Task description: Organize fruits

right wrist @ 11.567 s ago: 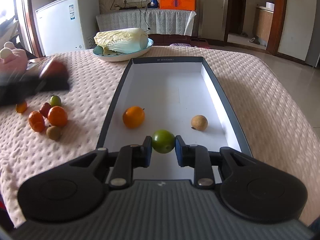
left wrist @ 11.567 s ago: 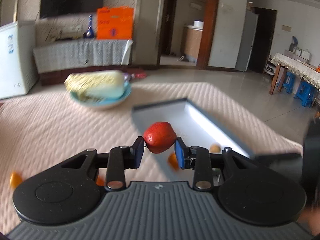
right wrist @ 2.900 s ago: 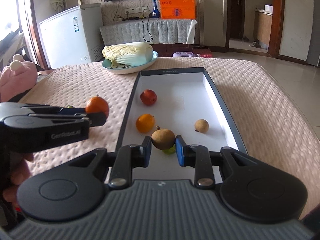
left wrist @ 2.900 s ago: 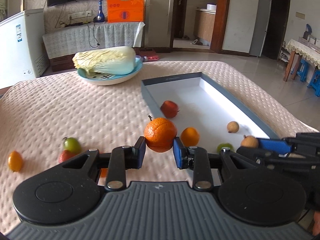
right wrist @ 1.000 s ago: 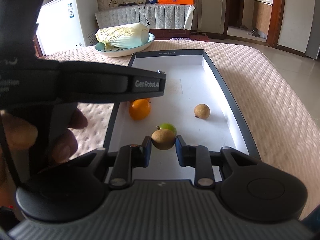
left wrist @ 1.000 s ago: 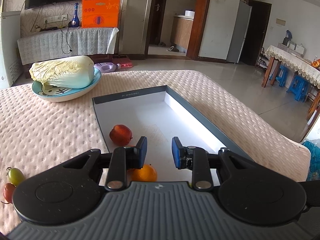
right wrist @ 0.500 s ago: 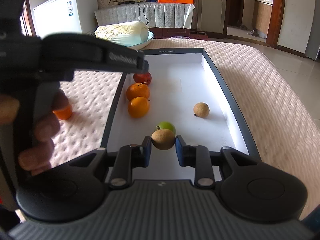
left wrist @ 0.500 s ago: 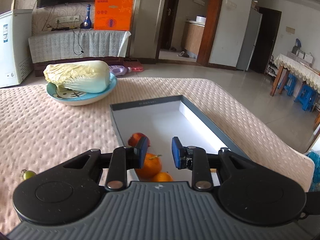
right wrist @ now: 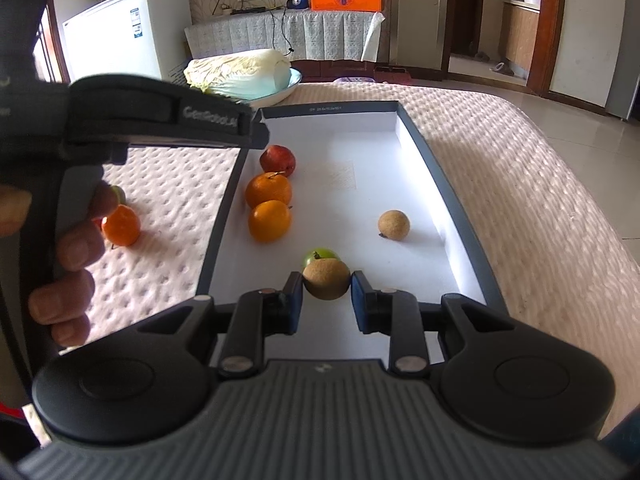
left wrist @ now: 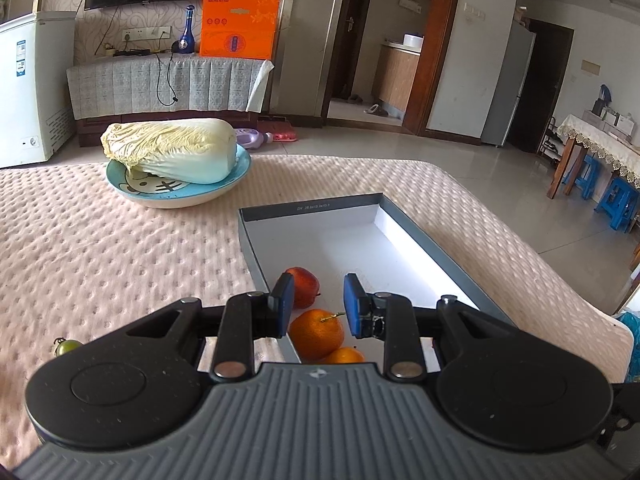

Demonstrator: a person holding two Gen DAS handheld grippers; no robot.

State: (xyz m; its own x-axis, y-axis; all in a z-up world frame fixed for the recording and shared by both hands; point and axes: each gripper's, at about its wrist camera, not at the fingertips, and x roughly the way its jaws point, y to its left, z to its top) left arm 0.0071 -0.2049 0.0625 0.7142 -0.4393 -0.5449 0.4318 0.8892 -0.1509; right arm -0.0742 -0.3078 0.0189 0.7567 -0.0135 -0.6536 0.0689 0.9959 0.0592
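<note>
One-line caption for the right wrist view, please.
Right tool grips a brown fruit over the box, which holds five fruits.

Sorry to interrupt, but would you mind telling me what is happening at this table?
A person is sorting fruit into a shallow grey box with two handheld grippers. The right gripper holds a brown fruit in its jaws above the near end of the box. The left gripper holds nothing. In the box lie a red fruit, two oranges, a green fruit and another brown one. Another orange waits on the cloth.
</note>
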